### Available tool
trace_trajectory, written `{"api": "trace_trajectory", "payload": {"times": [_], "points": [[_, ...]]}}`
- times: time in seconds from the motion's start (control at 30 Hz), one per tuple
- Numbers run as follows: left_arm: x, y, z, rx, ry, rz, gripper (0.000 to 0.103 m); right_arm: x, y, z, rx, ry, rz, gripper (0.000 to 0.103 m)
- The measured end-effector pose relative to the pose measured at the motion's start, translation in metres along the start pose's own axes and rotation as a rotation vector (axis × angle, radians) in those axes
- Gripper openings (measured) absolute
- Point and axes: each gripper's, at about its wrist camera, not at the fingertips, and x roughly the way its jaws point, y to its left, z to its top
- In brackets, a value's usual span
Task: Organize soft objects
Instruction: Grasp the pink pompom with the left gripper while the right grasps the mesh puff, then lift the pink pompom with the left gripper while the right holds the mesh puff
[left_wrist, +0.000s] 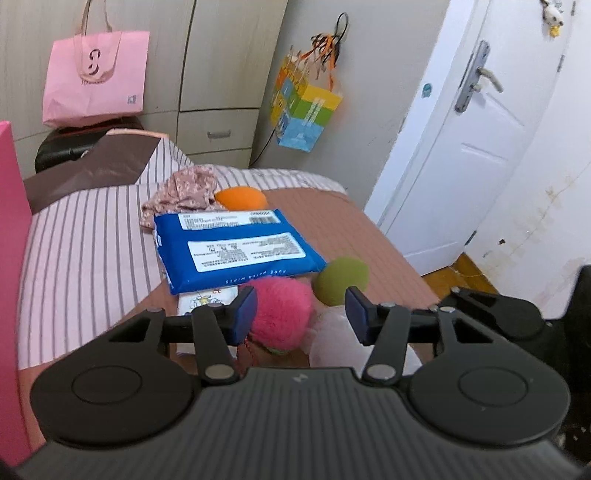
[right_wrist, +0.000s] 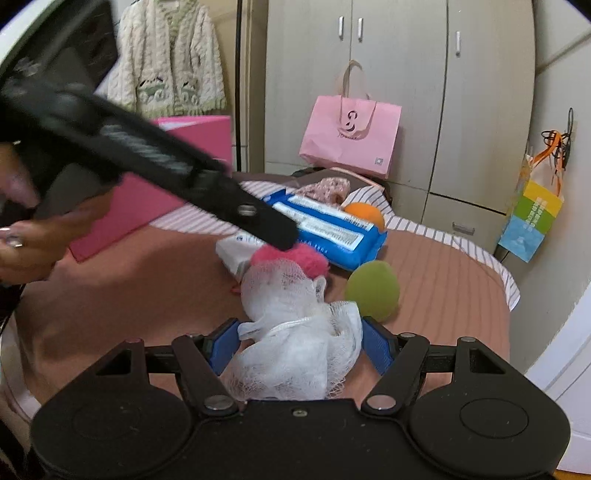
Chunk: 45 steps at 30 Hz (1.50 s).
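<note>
A pink fluffy pom-pom (left_wrist: 282, 314) lies on the bed, with a green ball (left_wrist: 341, 280), an orange ball (left_wrist: 242, 198), a blue wipes pack (left_wrist: 236, 249) and a floral cloth (left_wrist: 184, 194) behind it. My left gripper (left_wrist: 301, 314) is open just above the pom-pom. In the right wrist view my right gripper (right_wrist: 299, 347) stands open around a white mesh pouf (right_wrist: 295, 332), the pads beside it. The pom-pom (right_wrist: 295, 258), green ball (right_wrist: 373, 288) and left gripper arm (right_wrist: 221, 199) show beyond.
A magenta box (right_wrist: 147, 206) stands at the bed's left. A small white tissue pack (right_wrist: 236, 251) lies by the wipes. A pink paper bag (left_wrist: 96, 77) sits at the bed's far end by the wardrobe. A white door (left_wrist: 461, 147) is on the right.
</note>
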Motion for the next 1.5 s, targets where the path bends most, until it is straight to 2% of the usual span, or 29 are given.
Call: {"api": "trace_trajectory", "payload": {"times": [0.23,0.37,0.5,0.6,0.7,0.83,1.0,1.1,1.27,1.37,1.4,1.5], "points": [[0.018,-0.010,-0.004,0.053,-0.011,0.080,0.052,0.000,-0.001,-0.009,-0.010,0.002,-0.001,0.072],[0.020,-0.012,-0.003,0.044,-0.032,0.104,0.052,-0.004,-0.004,-0.013,0.016,-0.014,0.015,0.062],[0.025,-0.013,-0.003,0.030,-0.025,0.123,0.052,-0.006,-0.006,-0.017,0.048,-0.022,0.024,0.044],[0.026,-0.013,-0.005,0.026,-0.028,0.137,0.052,-0.010,-0.005,-0.020,0.049,-0.024,0.010,0.038],[0.023,-0.013,-0.007,0.008,-0.067,0.145,0.052,-0.014,-0.006,-0.022,0.055,-0.026,-0.010,0.033],[0.024,-0.014,-0.007,0.009,-0.069,0.138,0.054,-0.021,-0.008,-0.026,0.067,-0.024,-0.041,0.031],[0.028,-0.018,-0.010,0.045,-0.058,0.165,0.054,-0.029,-0.011,-0.030,0.071,-0.019,-0.074,0.030],[0.027,-0.021,-0.015,0.056,-0.098,0.179,0.055,-0.030,-0.014,-0.031,0.075,-0.020,-0.085,0.030],[0.032,-0.027,-0.023,0.100,-0.091,0.216,0.054,-0.028,-0.017,-0.032,0.089,-0.026,-0.087,0.031],[0.039,-0.022,-0.027,0.066,-0.027,0.241,0.050,-0.027,-0.017,-0.033,0.091,-0.032,-0.084,0.031],[0.038,-0.021,-0.029,0.057,-0.046,0.245,0.043,-0.026,-0.017,-0.032,0.093,-0.033,-0.083,0.032],[0.036,-0.018,-0.029,0.024,-0.061,0.251,0.039,-0.027,-0.018,-0.034,0.098,-0.037,-0.080,0.032]]}}
